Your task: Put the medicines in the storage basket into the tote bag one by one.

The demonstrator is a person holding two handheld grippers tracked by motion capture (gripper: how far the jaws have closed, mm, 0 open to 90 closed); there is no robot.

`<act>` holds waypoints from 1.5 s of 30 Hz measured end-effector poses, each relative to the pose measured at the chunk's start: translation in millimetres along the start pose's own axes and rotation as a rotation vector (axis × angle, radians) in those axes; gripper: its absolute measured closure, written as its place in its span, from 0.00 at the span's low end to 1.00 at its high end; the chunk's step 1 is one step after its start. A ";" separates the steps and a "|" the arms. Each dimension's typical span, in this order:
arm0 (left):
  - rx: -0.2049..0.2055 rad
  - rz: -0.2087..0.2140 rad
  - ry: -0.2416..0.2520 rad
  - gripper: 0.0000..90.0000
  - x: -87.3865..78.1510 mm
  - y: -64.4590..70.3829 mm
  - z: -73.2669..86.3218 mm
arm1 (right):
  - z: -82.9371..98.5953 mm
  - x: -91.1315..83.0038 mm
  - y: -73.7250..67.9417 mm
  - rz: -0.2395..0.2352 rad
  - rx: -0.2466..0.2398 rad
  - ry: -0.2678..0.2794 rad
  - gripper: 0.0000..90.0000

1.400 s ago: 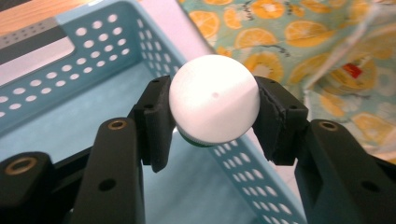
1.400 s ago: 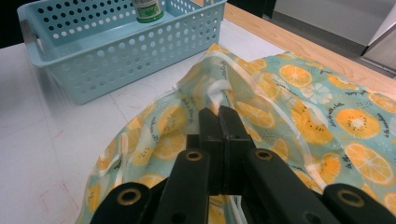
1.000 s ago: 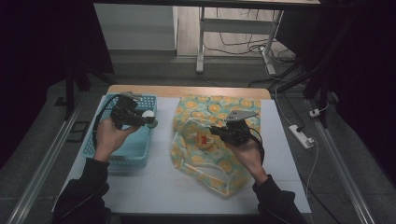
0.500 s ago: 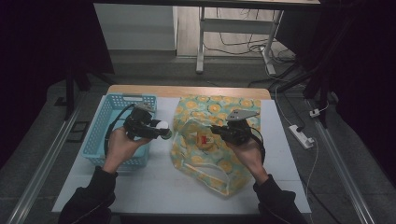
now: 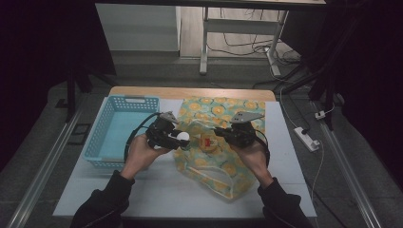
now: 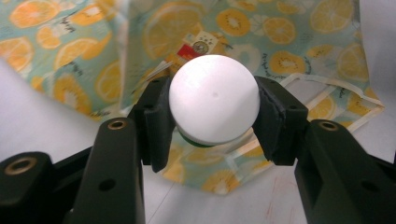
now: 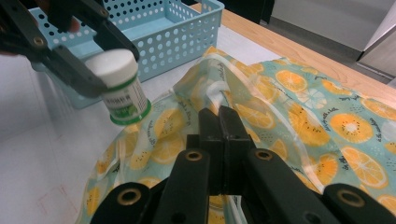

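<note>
Sitting between left tongs [image 6: 212,122], white-capped bottle [image 6: 214,99], above fruit-print bag [image 6: 299,51]

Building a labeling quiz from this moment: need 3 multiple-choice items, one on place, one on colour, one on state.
1. Where is the white-capped bottle?
A. In the blue basket
B. Held above the edge of the fruit-print bag
C. Lying on the table

2. What colour is the band at the bottle's base?
A. Red
B. Green
C. Yellow

3. How do the right tongs stand?
A. Wide open
B. Shut on the bottle
C. Shut, pinching the bag's fabric

Answers:
1. B, the left tongs carry it over the bag's edge.
2. B, the right gripper view shows a green rim.
3. C, their jaws are together in the fabric.
</note>
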State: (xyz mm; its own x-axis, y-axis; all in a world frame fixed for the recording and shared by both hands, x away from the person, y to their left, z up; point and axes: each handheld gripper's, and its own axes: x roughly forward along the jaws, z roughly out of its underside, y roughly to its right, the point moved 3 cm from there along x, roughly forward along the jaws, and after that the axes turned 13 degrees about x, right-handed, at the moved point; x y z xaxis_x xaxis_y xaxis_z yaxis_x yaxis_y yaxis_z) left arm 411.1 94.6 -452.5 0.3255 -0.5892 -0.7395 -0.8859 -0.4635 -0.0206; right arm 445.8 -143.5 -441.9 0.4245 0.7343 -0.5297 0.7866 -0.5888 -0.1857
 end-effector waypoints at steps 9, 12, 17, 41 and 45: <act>0.034 0.024 -0.007 0.56 17.6 4.5 -14.4 | -0.2 -0.3 -0.3 -0.002 -0.001 0.006 0.99; 0.047 0.028 -0.013 0.56 22.6 5.8 -19.4 | -0.4 -0.5 -0.3 -0.002 -0.001 0.007 0.99; 0.054 0.030 -0.026 0.56 37.1 3.9 -27.4 | -0.5 -0.7 -0.5 -0.003 -0.001 0.009 0.99; 0.053 -0.016 -0.051 0.56 88.2 -12.1 -50.1 | 0.2 0.5 -1.2 -0.005 -0.003 0.008 0.99; 0.047 -0.025 -0.050 0.56 93.0 -15.0 -50.1 | 0.4 0.5 -0.8 -0.004 -0.001 0.006 0.99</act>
State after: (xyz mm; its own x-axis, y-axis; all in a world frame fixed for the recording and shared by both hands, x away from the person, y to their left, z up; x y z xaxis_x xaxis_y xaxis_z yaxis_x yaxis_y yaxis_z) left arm 471.2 13.7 -487.3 0.3320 -0.5431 -0.7712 -0.8926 -0.4452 -0.0707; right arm 445.2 -142.8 -442.3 0.4241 0.7388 -0.5238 0.7888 -0.5855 -0.1871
